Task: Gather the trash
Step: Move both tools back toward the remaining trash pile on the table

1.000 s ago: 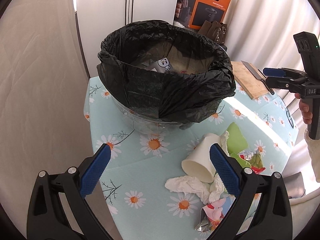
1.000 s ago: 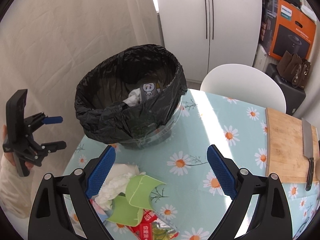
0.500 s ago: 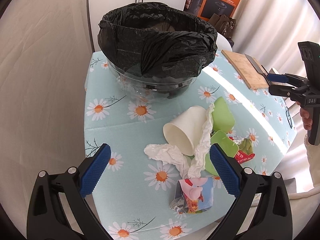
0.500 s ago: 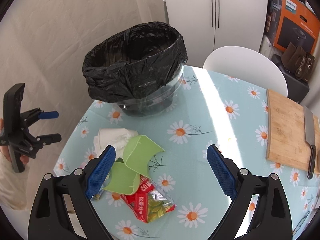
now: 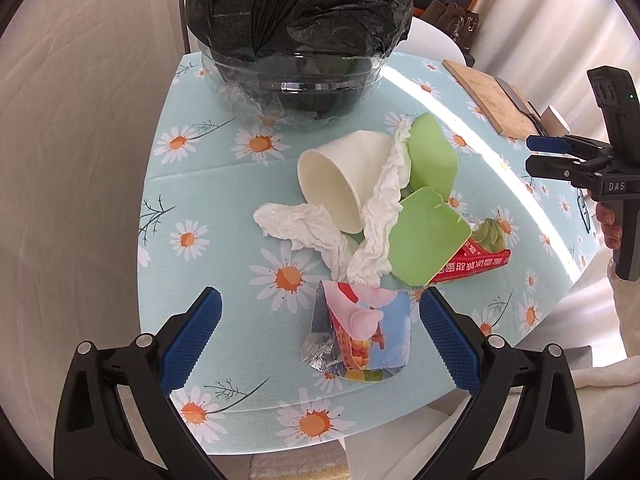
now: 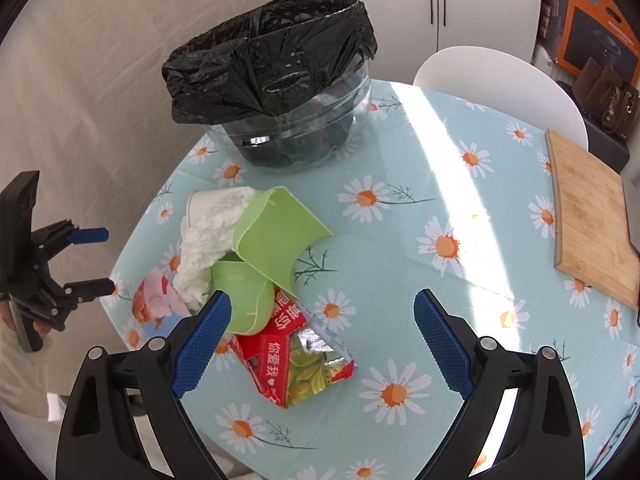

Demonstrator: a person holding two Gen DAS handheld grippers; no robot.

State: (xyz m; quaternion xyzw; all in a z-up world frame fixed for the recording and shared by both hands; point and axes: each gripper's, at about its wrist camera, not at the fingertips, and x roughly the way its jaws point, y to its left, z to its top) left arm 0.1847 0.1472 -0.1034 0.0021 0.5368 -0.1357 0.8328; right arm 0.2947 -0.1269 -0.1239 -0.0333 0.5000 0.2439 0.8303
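A clear bin lined with a black bag [image 5: 296, 28] stands at the far side of the daisy tablecloth. In front of it lies a trash pile: a tipped white paper cup [image 5: 340, 180], crumpled tissue [image 5: 304, 228], green plastic pieces [image 5: 428, 240], a red snack wrapper [image 5: 472, 264] and a colourful foil pouch [image 5: 368, 332]. My left gripper [image 5: 319, 304] is open just above the pouch and holds nothing. My right gripper [image 6: 322, 304] is open above the red wrapper [image 6: 296, 364], beside the green pieces [image 6: 276, 240], and is empty too.
A wooden cutting board [image 6: 588, 216] lies at the table's right side, with a knife [image 5: 520, 100] on it. A white chair [image 6: 500, 84] stands behind the table. The table edge [image 5: 360, 436] runs close below the pouch. A curtain hangs on the left.
Both grippers have drawn back from the bin and dropped towards the trash pile, which now sits close in front of the fingers. Both stayed open.
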